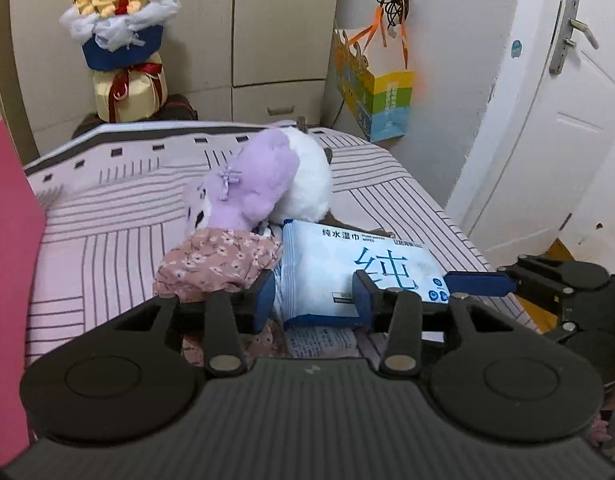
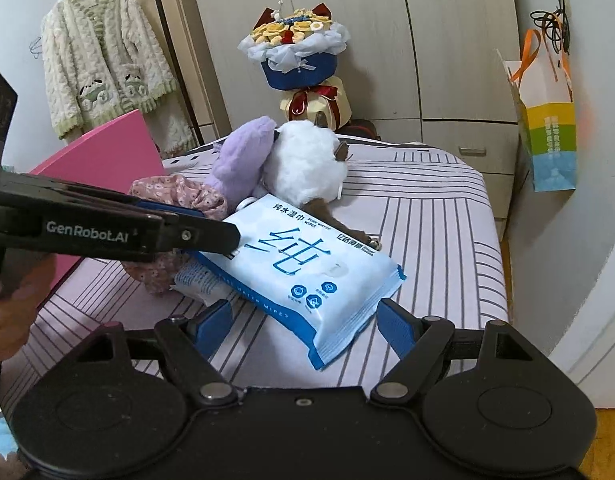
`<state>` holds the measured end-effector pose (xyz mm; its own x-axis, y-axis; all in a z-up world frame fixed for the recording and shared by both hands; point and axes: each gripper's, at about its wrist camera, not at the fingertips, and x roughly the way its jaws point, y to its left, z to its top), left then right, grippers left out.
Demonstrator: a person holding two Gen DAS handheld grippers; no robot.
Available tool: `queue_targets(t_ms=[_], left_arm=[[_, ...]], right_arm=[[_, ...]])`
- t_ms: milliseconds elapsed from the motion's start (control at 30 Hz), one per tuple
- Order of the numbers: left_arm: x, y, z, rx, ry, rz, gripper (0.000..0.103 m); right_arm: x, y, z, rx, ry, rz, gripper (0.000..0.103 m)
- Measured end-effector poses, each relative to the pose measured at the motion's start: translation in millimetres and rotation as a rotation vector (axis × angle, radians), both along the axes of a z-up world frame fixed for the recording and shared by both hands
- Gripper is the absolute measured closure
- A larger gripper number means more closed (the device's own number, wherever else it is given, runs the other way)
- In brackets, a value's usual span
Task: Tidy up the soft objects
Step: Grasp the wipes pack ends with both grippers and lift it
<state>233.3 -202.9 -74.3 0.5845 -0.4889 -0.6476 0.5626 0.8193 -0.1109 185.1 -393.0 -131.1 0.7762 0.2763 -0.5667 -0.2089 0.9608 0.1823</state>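
Observation:
A blue-and-white wet wipes pack (image 1: 359,268) (image 2: 307,268) lies on the striped bed. My left gripper (image 1: 313,300) is shut on the pack's near edge, one blue pad on each side. In the right wrist view the left gripper (image 2: 227,240) reaches in from the left onto the pack's corner. My right gripper (image 2: 305,320) is open, its pads either side of the pack's near end, not touching. A floral pink cloth (image 1: 215,260) (image 2: 179,200), a second small wipes pack (image 2: 199,280), a purple plush (image 1: 251,184) (image 2: 239,156) and a white plush (image 1: 307,176) (image 2: 303,164) lie behind.
A pink box (image 1: 7,280) (image 2: 103,152) stands at the bed's left. A bouquet (image 1: 119,32) (image 2: 299,52) sits beyond the bed by the wardrobe. A coloured paper bag (image 1: 379,92) (image 2: 547,132) hangs on the right wall. A door (image 1: 547,120) is at right; a fuzzy cardigan (image 2: 103,56) hangs left.

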Motion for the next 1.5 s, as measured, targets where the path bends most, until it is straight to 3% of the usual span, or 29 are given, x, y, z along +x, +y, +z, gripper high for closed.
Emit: queue_targets(t_ms=[200,367,533,800,1100,1500], left_arm=[[-2,-5,-5,-0.008,0.01,-0.022,0.065],[-10,-9,-5,-0.003,0.005,-0.032,0.065],[-21,-9,-1,-0.014,0.013,-0.054,0.06],[-47,-3,6,-0.024,0.025,-0.095,0.052],[-80,12,17,-0.054,0.019,-0.145,0.052],[-129,67,21,-0.096,0.058,-0.173,0.052]], right_arm=[[2,9,-2,-0.015,-0.003,-0.005,0.02],[-1,17,-2,-0.03,-0.02,-0.072,0.031],[-12,25,2,-0.042,-0.047,-0.107,0.032],[-37,39,10,-0.023,-0.038,-0.167,0.023],[-78,60,25,-0.073,-0.072,-0.206,0.017],[-132,111,39,-0.194,-0.077,-0.115,0.016]])
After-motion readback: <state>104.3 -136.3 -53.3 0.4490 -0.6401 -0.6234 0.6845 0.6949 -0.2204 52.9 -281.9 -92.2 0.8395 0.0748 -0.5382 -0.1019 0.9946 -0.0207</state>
